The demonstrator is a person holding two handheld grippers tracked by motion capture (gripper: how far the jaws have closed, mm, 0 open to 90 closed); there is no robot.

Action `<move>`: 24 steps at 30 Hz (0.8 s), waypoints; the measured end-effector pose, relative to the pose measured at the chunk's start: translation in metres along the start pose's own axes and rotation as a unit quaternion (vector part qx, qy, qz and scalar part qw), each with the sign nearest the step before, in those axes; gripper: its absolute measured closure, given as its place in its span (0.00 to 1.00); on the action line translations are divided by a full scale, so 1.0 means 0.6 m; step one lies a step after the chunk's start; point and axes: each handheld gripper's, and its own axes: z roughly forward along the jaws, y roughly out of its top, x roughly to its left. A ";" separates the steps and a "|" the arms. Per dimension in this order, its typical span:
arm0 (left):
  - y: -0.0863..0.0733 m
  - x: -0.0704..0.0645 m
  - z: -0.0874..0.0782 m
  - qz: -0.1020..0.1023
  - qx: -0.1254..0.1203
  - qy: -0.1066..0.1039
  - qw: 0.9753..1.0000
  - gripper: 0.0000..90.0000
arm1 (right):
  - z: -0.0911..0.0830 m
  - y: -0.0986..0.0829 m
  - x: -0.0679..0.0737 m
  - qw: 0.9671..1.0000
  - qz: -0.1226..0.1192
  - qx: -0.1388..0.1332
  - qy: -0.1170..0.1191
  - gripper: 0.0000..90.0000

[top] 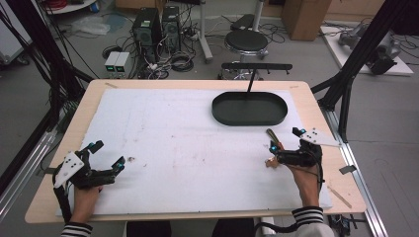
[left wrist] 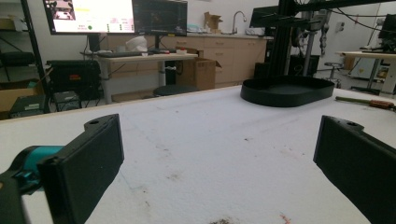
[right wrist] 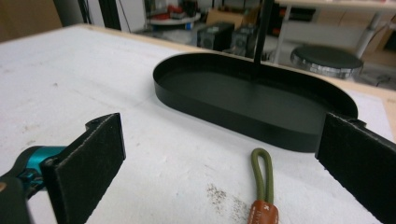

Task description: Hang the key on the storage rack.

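Strap [right wrist: 263, 189]: olive cord loop with brown leather tab, lying flat between wide-spread jaws of right gripper [right wrist: 219, 163]; left gripper [left wrist: 217, 168] likewise wide.

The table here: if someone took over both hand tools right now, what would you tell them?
Left gripper: open, holding nothing, low over the white mat at its near left.
Right gripper: open, fingers either side of the green loop strap with a brown tag, not yet closed on it.
Black oval tray: empty, just beyond the strap.
Done: nothing placed.
Left, probably: grasp the strap, move it into the tray.
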 end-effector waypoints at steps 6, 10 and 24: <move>0.000 0.000 0.000 0.002 0.000 -0.001 1.000 0.02 | 0.016 0.026 -0.013 0.998 -0.004 0.064 0.015 0.05; 0.000 0.000 0.000 0.002 0.000 -0.001 1.000 0.02 | 0.030 0.041 -0.024 0.994 -0.003 0.110 0.021 0.05; 0.000 0.000 0.000 0.002 0.001 -0.001 1.000 0.02 | 0.070 0.064 -0.049 0.970 -0.028 0.242 0.018 0.05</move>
